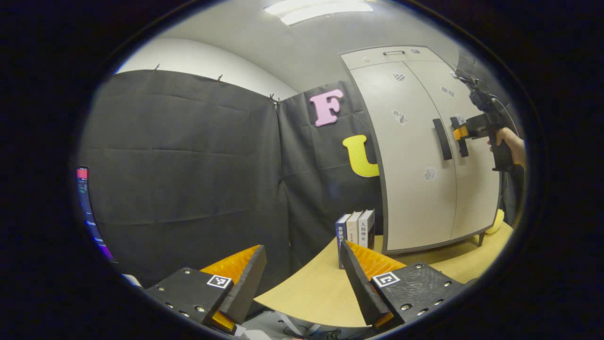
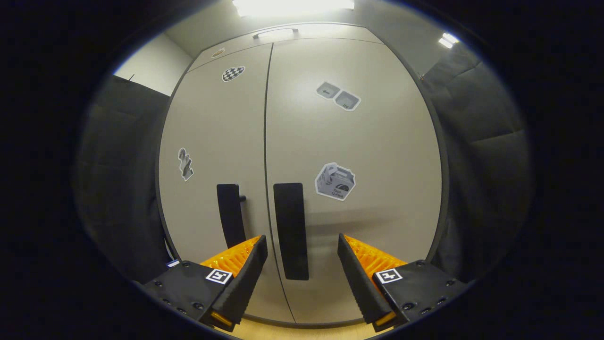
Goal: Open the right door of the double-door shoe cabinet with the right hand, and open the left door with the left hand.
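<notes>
The beige double-door shoe cabinet stands on a wooden table, both doors shut. In the right gripper view my right gripper is open, its fingers on either side of the right door's black vertical handle, close to it but not pressing. The left door's handle sits just left of the seam. In the left gripper view the cabinet is far off to the right, and the right gripper, held by a hand, reaches its handles. My left gripper is open and holds nothing.
Three upright books stand on the table just left of the cabinet. A yellow object peeks out beside the cabinet's right foot. A screen glows at the far left.
</notes>
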### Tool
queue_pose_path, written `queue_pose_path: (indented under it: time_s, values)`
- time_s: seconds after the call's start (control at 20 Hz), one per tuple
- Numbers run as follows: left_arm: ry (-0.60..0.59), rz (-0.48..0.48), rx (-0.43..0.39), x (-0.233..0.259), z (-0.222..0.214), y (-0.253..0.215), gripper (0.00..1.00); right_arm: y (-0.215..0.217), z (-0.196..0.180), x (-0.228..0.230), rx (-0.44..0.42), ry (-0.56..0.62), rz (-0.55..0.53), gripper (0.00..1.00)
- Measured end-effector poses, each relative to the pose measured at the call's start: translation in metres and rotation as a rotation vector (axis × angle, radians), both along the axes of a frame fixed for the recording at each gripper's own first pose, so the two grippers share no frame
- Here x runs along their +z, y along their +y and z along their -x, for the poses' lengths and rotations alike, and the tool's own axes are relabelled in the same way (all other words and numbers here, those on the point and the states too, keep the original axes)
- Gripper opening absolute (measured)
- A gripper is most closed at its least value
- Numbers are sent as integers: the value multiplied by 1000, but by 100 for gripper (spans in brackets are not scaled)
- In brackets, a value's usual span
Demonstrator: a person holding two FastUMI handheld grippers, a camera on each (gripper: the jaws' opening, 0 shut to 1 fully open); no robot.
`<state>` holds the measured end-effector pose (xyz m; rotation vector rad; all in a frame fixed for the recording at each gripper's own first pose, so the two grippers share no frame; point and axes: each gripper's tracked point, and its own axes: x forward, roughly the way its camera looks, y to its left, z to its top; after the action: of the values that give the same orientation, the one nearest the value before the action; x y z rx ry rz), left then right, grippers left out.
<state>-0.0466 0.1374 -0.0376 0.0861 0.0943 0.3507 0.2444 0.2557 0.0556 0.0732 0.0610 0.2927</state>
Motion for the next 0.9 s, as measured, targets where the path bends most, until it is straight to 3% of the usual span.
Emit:
queue_pose_path:
  time_s: [0.05,0.2,0.35,0.45,0.5,0.65,0.7,0.75,0.9]
  values:
    - [-1,-4,3,1,1,1,92,3,-3,-3,2,4,5,94]
    - [2,-5,11,-2,2,6,92,9,-11,-8,-8,25,25,66]
    - [12,2,16,-7,1,9,92,9,-19,-13,-36,49,34,57]
    - [14,5,20,-8,0,13,92,12,-22,-15,-39,63,32,38]
    - [15,5,21,-8,0,13,92,12,-22,-16,-41,71,30,38]
    - [15,2,15,-6,-2,15,92,12,-22,-16,-40,71,58,23]
    - [13,-1,10,-5,-3,15,92,11,-19,-14,-35,71,58,23]
    - [10,-5,4,-3,-4,15,92,12,-23,-17,-30,78,54,14]
    - [0,-8,-20,1,-9,11,92,11,-19,-18,-9,101,49,13]
